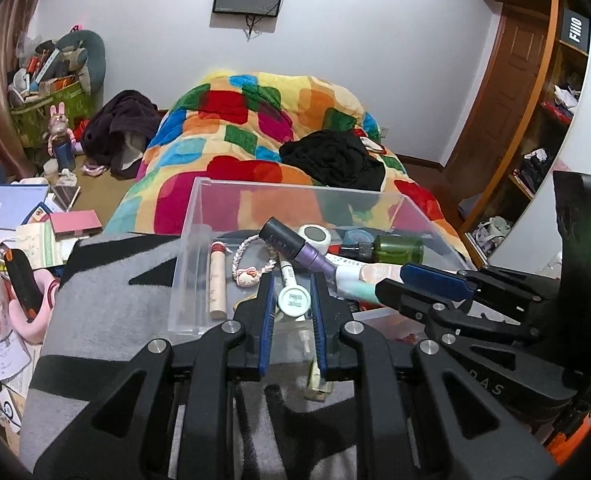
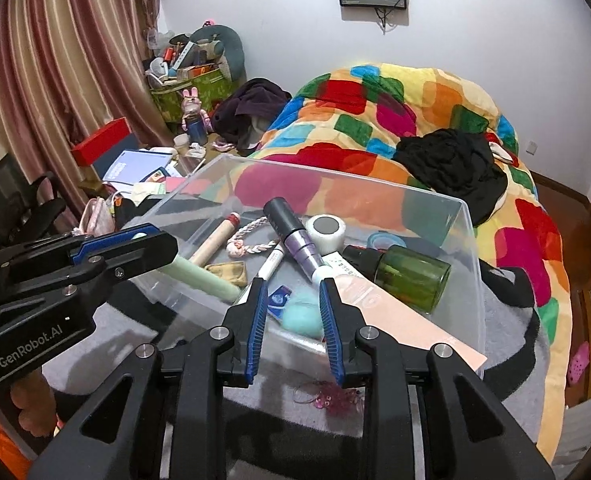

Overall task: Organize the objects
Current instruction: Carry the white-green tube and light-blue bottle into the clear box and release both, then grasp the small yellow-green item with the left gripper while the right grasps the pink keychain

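A clear plastic box [image 1: 187,240] [image 2: 471,240] stands on a grey and black cloth and holds several small items: a purple and black tube [image 1: 295,246] [image 2: 295,232], a green bottle [image 1: 399,250] [image 2: 411,276], a white tape roll [image 1: 315,236] [image 2: 325,230], a braided bracelet [image 1: 251,264] [image 2: 251,240] and a tan stick [image 1: 216,280] [image 2: 215,240]. My left gripper [image 1: 293,300] [image 2: 151,240] is shut on a pale green tube [image 1: 294,300] [image 2: 203,278] over the box. My right gripper [image 2: 291,304] [image 1: 391,278] is open around the mint cap [image 2: 301,314] of a peach tube [image 2: 395,316].
A bed with a colourful quilt [image 1: 255,128] [image 2: 395,112] and black clothing [image 1: 335,160] lies behind the box. Books and clutter [image 1: 19,216] cover the floor on the left. A wooden wardrobe [image 1: 535,100] stands at the right. A pink trinket [image 2: 331,398] lies on the cloth.
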`<state>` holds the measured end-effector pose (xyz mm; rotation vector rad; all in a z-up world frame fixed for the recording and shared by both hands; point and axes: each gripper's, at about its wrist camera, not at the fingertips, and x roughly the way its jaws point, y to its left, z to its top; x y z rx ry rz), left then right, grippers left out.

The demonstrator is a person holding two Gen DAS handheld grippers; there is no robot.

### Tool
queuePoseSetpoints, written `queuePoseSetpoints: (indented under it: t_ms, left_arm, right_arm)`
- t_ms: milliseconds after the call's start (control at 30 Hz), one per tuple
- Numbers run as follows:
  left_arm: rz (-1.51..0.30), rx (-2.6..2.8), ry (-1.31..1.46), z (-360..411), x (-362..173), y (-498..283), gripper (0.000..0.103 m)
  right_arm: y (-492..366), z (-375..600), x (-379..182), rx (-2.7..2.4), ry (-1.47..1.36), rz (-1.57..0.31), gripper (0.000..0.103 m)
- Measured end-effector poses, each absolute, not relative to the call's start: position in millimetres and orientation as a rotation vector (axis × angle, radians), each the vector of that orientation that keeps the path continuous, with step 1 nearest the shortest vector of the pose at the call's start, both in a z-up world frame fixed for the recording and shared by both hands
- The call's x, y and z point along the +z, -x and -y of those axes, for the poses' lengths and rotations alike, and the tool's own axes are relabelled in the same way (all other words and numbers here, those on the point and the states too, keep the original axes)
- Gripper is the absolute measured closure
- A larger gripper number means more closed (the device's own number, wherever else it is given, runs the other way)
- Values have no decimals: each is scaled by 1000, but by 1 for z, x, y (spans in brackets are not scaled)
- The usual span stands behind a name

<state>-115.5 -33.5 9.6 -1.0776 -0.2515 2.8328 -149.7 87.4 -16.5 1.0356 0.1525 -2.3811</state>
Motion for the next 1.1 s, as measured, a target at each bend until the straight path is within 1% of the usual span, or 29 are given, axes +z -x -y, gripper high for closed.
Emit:
queuePoseSetpoints:
  t_ms: [333,400,433,467,500,567,800,933,1100]
  left_arm:
    - [196,2836,1016,25,24,96,87]
    - [194,2832,1009,26,25,92,85]
    - [195,2830,1010,26,25,89,80]
    - [200,2820,1013,26,24,86,76]
    - [205,2808,1018,25,23,83,75]
    - [194,2797,1027,23,19,79,72]
    - [125,2740,1172,13,-15,73,72]
    - [94,2695,1292,8,-37,84,72]
    - [38,2667,1360,2,-48,99,72]
  right_arm:
    - [125,-96,-4,-2374,-984,-154,75]
    - [119,-99,-2,-2374,-975,-156,75]
    - [116,-100,-1,-2375,-967,-160,74]
    - [111,-102,1,-2377,-958,-169,71]
    - [107,-103,1,-2376,-953,-174,66]
    - [98,-106,0,-2364,-948,-186,63]
    - [82,-115,-22,-2319,-1011,-215,60]
    - [89,-122,-41,-2314,-1088,-205,59]
    - [105,-136,-62,-2332,-1198,-157,59]
